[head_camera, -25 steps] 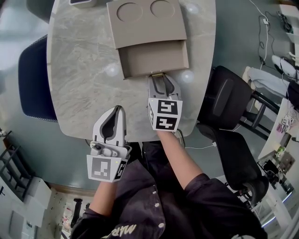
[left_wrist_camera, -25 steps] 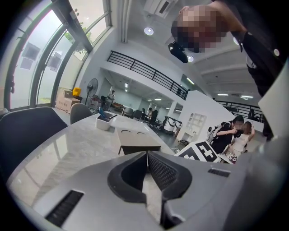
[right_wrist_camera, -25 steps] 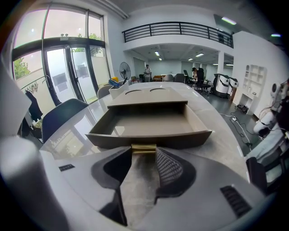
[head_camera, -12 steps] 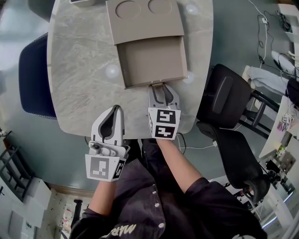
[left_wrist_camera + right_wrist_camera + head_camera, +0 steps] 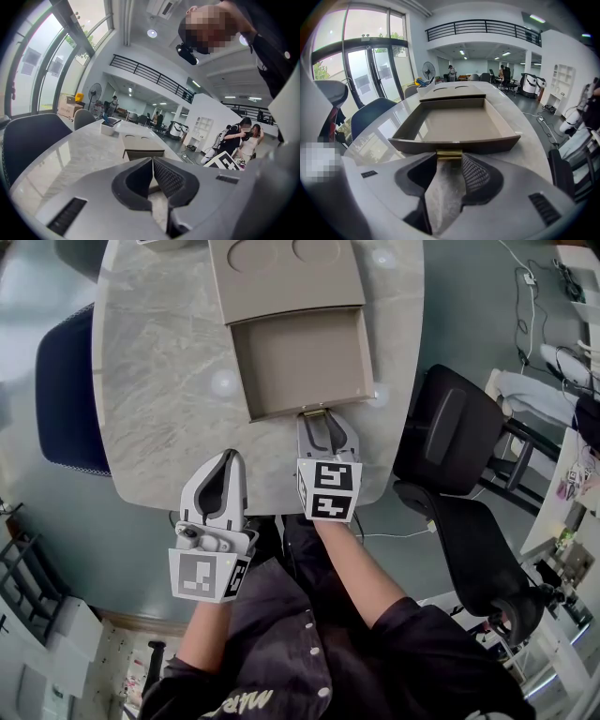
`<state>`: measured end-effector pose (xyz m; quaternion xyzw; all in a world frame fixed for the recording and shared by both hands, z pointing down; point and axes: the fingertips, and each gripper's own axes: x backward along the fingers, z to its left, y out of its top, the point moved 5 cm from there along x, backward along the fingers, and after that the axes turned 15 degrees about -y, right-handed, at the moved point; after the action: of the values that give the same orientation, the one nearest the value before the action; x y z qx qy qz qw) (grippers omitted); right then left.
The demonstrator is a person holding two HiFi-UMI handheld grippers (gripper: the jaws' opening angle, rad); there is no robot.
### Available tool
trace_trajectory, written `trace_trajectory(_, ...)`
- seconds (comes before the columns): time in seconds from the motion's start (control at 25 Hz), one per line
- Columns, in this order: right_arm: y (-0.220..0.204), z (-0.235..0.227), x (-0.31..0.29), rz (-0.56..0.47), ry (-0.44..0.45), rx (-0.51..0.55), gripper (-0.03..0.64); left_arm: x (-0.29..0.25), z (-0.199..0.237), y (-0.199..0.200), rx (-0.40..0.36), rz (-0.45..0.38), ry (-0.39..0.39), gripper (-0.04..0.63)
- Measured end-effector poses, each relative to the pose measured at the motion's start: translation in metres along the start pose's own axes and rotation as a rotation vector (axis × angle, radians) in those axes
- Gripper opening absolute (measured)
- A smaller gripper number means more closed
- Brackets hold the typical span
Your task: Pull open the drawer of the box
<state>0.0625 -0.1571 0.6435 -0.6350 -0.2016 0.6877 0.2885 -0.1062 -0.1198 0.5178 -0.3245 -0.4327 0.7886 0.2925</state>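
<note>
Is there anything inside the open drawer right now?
No, the drawer shows only its bare brown floor in the right gripper view.

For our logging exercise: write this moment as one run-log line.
right claw: shut on small brass drawer handle | left claw: shut, empty | tan box drawer: open

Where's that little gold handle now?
In the right gripper view, the gold handle sits mid-front of the drawer, gripped by the right gripper's jaws.

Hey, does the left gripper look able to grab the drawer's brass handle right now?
Probably not. The right gripper is clamped on the brass handle, its jaws covering both ends, so little is left free. The left gripper sits shut beside it, near the table edge.
</note>
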Motion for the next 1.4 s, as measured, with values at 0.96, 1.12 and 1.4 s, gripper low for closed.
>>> trace_trajectory(0.96,0.038,-0.029,0.044,-0.13,0.053,-0.055,0.078,0.006,-0.015,0.038,-0.068,-0.044,-0.009,0.018)
trace_trajectory(1.12,0.071,-0.041,0.068,-0.204,0.07,-0.076,0.015,0.01,-0.024,0.06,-0.107,-0.056,-0.026,0.018)
trace_trajectory(1.4,0.122,-0.064,0.122,-0.356,0.134,-0.141,-0.003,0.016,-0.053,0.099,-0.157,-0.105,-0.076,0.018)
